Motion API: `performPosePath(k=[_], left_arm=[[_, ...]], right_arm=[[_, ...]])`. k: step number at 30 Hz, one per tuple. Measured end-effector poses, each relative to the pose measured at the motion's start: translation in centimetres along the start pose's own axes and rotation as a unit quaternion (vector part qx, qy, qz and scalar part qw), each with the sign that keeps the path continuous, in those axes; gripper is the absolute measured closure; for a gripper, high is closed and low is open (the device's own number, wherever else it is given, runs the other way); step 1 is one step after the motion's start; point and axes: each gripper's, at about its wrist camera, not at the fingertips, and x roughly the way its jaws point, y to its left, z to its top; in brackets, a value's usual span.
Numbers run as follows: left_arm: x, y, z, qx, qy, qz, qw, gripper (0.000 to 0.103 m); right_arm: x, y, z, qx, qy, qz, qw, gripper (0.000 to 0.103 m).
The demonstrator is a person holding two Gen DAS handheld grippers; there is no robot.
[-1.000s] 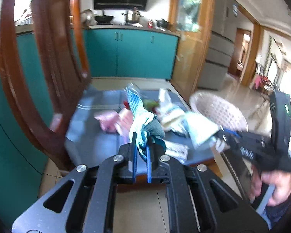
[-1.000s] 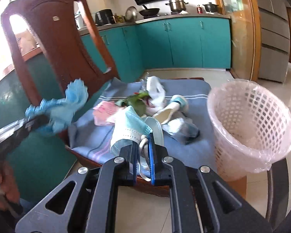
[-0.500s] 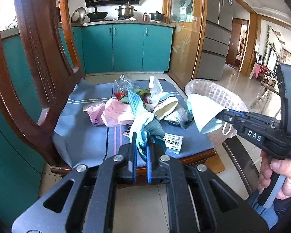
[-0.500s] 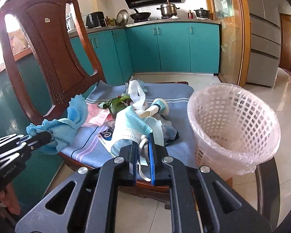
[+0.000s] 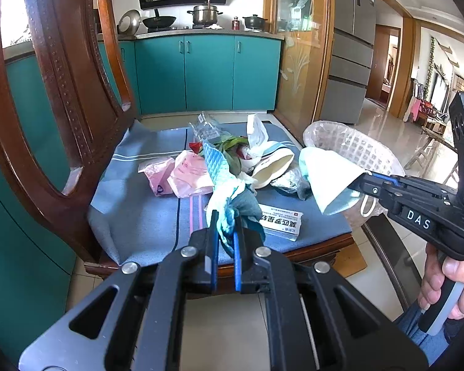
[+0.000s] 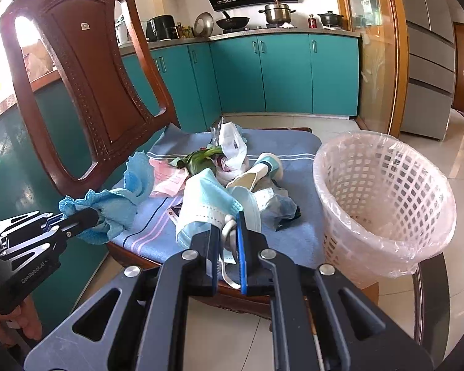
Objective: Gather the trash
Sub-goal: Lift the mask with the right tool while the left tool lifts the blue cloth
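Over the last second both wrist views had steadied from blurred to sharp, and the chair seat had shifted from close ahead to a little further off and lower in each. Both claws seemed to have drawn back from the pile with their catch, so the carry to the basket looked like the next step.

The left claw (image 5: 224, 216) was clenched on a crumpled blue cloth (image 5: 229, 198), a quilted, paper-like rag whose folds rose above the jaws. The right claw (image 6: 229, 225) was clenched on a pale blue face mask (image 6: 207, 204), pleated, with a white ear loop hanging between the jaws. From the left view that mask hung just in front of the basket's rim.

The rest of the trash still lay heaped on the blue striped cushion (image 5: 139, 210) of a dark wooden chair (image 6: 86, 71): pink plastic bags (image 5: 185, 176), green leaves (image 6: 198, 157), a white plastic bag (image 6: 232, 145), crumpled foil (image 5: 286, 182) and a flat printed packet (image 5: 280, 221).

A white lattice waste basket (image 6: 383, 198), lined with clear plastic, stood just beside the seat on its right, looking nearly empty.
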Motion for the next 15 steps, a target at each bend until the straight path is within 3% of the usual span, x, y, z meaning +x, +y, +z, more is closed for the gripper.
performPosePath(k=[15], left_arm=[[1.0, -0.3, 0.4, -0.004, 0.004, 0.008, 0.9999, 0.094]], right_arm=[[1.0, 0.1, 0.1, 0.008, 0.014, 0.022, 1.0, 0.093]])
